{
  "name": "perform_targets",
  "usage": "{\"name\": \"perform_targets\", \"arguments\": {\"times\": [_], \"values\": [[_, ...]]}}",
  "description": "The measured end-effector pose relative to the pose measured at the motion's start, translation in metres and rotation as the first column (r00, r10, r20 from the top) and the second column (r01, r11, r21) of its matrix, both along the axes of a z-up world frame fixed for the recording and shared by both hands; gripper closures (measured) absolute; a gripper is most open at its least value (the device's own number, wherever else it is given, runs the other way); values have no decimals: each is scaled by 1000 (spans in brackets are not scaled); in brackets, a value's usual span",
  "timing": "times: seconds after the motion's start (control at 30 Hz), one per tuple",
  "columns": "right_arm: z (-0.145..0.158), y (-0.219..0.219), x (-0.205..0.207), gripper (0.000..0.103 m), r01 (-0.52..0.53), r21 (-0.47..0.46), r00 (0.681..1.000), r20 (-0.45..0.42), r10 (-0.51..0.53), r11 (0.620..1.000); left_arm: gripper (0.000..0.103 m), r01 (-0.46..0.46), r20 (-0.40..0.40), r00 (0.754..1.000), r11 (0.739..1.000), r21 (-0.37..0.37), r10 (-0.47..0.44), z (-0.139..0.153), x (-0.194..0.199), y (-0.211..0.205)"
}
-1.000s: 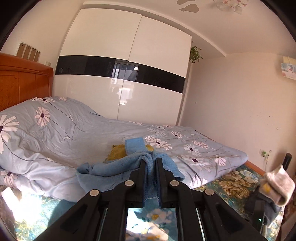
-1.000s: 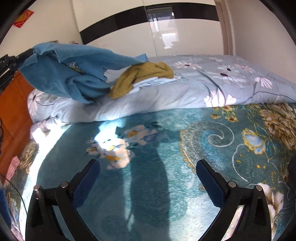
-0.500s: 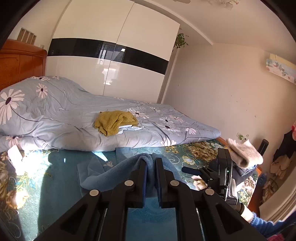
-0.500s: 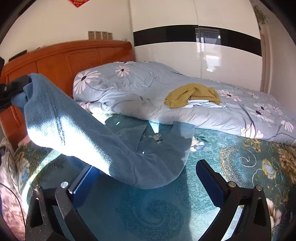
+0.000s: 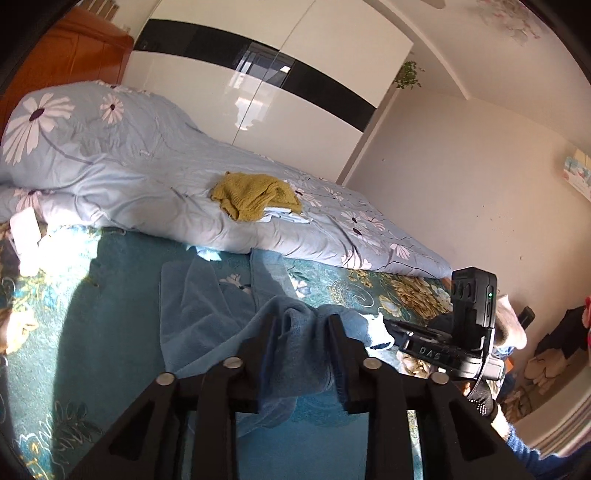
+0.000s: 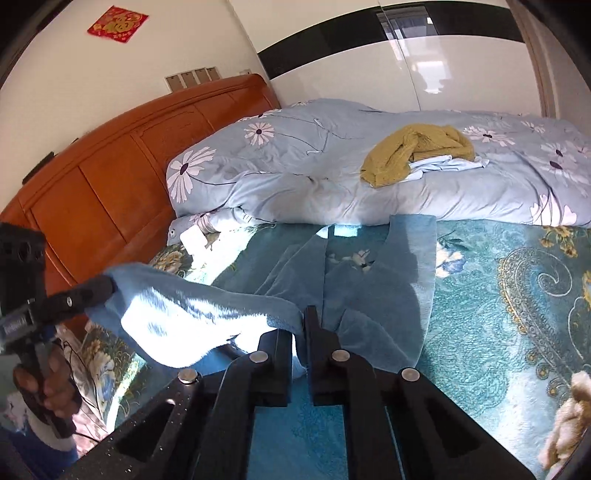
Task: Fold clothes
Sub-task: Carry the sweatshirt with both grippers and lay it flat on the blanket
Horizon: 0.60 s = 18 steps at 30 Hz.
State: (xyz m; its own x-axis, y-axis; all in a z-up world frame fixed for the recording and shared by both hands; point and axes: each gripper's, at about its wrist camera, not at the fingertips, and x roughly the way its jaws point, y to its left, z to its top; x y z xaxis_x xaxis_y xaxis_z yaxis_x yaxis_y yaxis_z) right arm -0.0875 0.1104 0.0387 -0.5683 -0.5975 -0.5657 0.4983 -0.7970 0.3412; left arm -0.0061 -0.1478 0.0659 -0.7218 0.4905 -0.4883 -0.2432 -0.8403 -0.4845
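Black plastic grippers (image 5: 300,332) with silver screws (image 5: 369,363) (blue knit sleeve (image 5: 517,441)).

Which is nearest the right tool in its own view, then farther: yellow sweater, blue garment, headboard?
1. Blue garment, pinched in the right tool.
2. Yellow sweater, on the duvet, ahead to the right.
3. Headboard, far left.

Home bedroom. A bed with a carved wooden headboard (image 6: 122,177) fills most of both views, covered by a teal floral bedspread (image 6: 517,295) and a bunched pale blue duvet with daisy print (image 6: 314,173). Glossy white wardrobe with a black band (image 5: 258,81) stands against the far wall. Loose clothes (image 5: 255,195) lie on the duvet. A red paper decoration (image 6: 117,24) hangs above the headboard; wall switches (image 6: 194,78) sit beside it.
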Motion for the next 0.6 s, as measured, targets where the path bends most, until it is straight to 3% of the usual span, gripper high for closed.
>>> {"name": "perform_targets", "arguments": {"times": [0.07, 0.13, 0.23, 0.53, 0.6], "values": [[3, 2, -7, 98, 19, -16, 1000, 13, -19, 1000, 42, -24, 37, 999, 999, 35, 22, -17, 2, -8], [7, 3, -13, 99, 36, -29, 999, 24, -35, 999, 41, -22, 70, 997, 998, 61, 18, -32, 7, -11], [15, 1, -21, 99, 46, -28, 999, 20, -46, 999, 35, 14, 90, 996, 998, 54, -19, -51, 15, -4], [28, 10, -23, 99, 106, -45, 994, 22, -105, 993, 32, 103, 122, 988, 990, -93, -91, -90, 31, 31], [31, 17, -22, 99, 117, -63, 993, 25, -116, 991, 32, 107, 130, 988, 982, -155, -87, -97, 29, 36]]}}
